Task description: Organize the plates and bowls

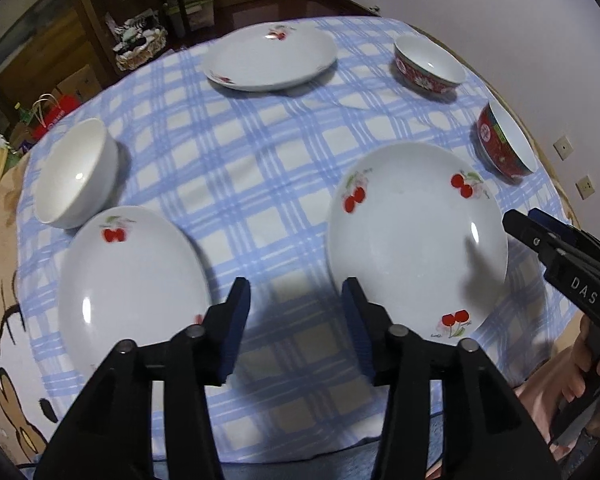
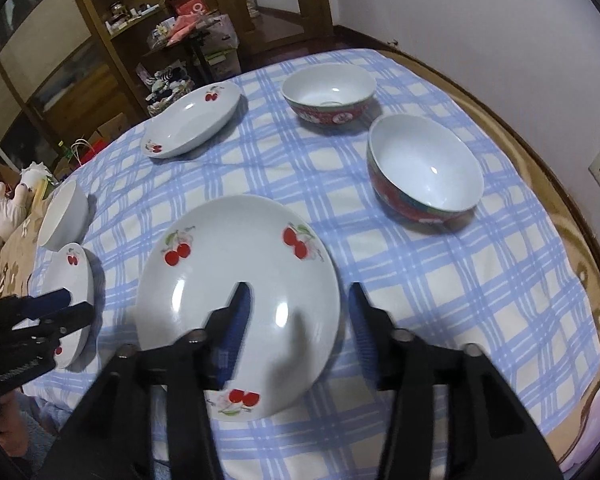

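The right gripper (image 2: 298,320) is hanging over the near plate (image 2: 236,304), fingers wide apart and holding nothing; the left gripper (image 1: 296,316) is likewise gaping, empty, between this plate and the left plate (image 1: 132,288). Best pinching the near rim squarely, lifting level, since glazed ware probably slips.
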Available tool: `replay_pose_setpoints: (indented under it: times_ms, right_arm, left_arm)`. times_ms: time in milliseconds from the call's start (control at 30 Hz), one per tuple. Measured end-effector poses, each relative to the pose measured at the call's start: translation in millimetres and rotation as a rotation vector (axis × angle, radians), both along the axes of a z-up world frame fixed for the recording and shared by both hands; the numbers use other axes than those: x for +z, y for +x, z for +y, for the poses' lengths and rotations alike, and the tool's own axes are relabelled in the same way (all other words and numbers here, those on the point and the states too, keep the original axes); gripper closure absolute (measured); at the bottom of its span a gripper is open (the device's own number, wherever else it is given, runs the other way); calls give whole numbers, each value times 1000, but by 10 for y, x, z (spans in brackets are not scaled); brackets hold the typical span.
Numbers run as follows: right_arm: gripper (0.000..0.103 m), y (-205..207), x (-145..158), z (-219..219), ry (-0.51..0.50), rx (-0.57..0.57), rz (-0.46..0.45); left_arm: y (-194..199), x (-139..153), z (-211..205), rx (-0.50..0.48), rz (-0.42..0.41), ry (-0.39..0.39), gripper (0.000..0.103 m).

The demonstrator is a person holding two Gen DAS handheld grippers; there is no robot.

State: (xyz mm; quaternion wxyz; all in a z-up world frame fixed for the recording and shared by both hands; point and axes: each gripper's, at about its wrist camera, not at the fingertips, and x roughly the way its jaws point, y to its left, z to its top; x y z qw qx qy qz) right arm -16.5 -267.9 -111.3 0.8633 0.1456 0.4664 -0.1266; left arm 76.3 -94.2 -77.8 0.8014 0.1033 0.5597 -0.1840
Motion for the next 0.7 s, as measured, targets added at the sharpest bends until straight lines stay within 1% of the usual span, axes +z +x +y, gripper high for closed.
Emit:
replay_pose_setpoints:
  times_ms: [33,67,100,167,233,333,467,700]
  right_arm:
    - [37,15,10,36,-9,7,-1]
    - [34,27,12,57,-14,13,-1]
    - [32,49,19,97,-24,22,4]
    - [17,87,24,166,-28,34,13]
    - [13,105,41,220,-22,37,2]
    - [12,146,76,310,-17,42,-2]
    - [11,207,125,458,-16,70,-7]
    - [11,352,253,785,-13,128,-55]
  left_arm:
    - [8,24,28,1,-2,8,52]
    - [14,44,54,1,-5,19,46]
    - [17,82,87,-1,-14,33,43]
    - [12,147,155,-2,-30,44,31]
    - [8,222,227,-1,-43,41,23]
    - [0,317,331,8,-70,43,13]
    - [13,415,493,17,-76,51,11]
    - [97,506,802,44,-74,69,11]
